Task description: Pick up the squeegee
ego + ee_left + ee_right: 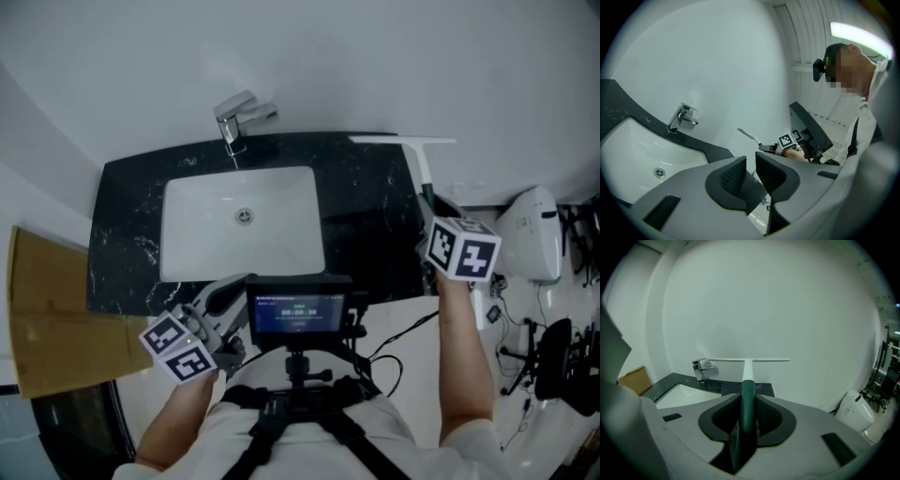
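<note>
Right now you're clamping the right claw (pixel 747 403) on the squeegee (pixel 748 373) by its green handle, holding it seemingly clear of the worktop (pixel 367 199), right of the sink (pixel 186 199). The pick-up is looking done. Your left claw (pixel 750 171) is waiting, narrowly parted, empty.

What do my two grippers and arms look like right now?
Both the left gripper and right gripper have grey moulded bodies with black, ribbed pads. Each carries a white cube printed with black square markers. The forearms are bare below a white top.
</note>
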The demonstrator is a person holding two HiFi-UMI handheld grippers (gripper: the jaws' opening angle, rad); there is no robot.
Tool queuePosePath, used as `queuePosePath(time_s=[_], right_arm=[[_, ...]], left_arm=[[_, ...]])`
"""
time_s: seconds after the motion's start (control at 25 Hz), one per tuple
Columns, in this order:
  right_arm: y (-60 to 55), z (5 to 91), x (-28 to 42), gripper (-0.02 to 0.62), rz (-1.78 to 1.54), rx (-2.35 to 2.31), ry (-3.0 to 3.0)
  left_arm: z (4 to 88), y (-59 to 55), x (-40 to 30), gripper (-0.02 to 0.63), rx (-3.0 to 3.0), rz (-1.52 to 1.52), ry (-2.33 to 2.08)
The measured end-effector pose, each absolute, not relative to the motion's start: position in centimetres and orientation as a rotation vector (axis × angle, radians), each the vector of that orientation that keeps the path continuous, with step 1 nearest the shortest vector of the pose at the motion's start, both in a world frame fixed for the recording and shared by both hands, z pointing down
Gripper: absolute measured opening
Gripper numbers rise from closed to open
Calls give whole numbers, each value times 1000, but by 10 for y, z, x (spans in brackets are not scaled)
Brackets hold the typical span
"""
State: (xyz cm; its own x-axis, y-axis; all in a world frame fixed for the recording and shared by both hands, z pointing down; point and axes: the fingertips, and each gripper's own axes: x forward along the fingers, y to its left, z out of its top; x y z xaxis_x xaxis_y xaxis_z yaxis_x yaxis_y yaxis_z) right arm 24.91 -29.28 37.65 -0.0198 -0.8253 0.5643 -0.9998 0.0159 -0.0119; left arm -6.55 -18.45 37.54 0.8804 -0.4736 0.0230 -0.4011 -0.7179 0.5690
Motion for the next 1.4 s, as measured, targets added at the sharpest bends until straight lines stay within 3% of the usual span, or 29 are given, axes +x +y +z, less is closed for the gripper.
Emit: queuePosePath(time_s=[1.4], right_arm=[[-269, 365, 247, 86, 592, 1879, -1910]], left_arm=[[371, -186, -65, 57, 2482, -184, -615]])
